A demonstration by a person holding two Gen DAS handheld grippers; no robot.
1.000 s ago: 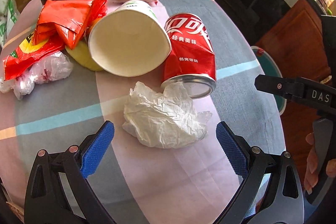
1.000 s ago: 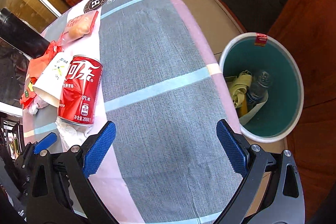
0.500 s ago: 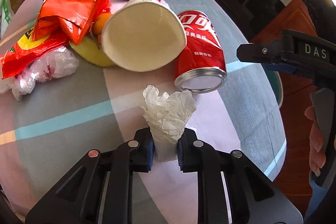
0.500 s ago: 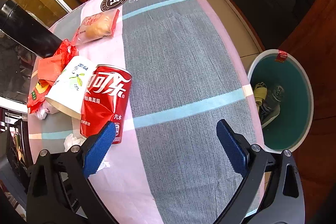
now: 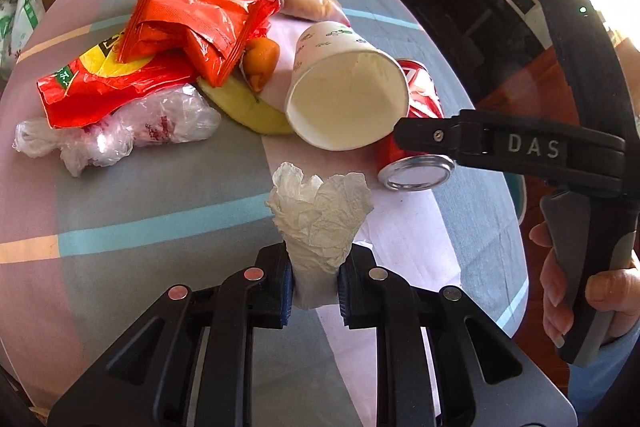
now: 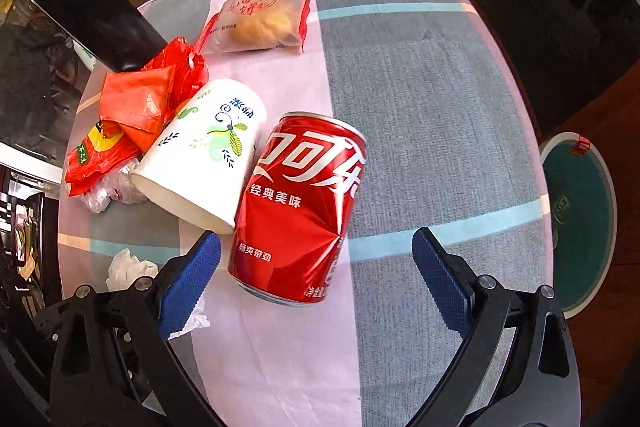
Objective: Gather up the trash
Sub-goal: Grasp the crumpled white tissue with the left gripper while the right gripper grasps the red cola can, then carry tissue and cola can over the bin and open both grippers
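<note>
My left gripper is shut on a crumpled white tissue and holds it above the table; the tissue also shows in the right wrist view. My right gripper is open, its blue pads either side of the near end of a red cola can lying on its side. In the left wrist view the right gripper reaches across in front of the can. A white paper cup lies on its side beside the can, also in the right wrist view.
Orange and red wrappers, a clear plastic bag, a banana peel and a wrapped bun lie on the striped tablecloth. A tall black cylinder stands behind. A teal trash bin sits on the floor at right.
My left gripper closed on the tissue and lifted it. My right gripper moved left from over the bin toward the cola can, which now lies between its open fingers.
</note>
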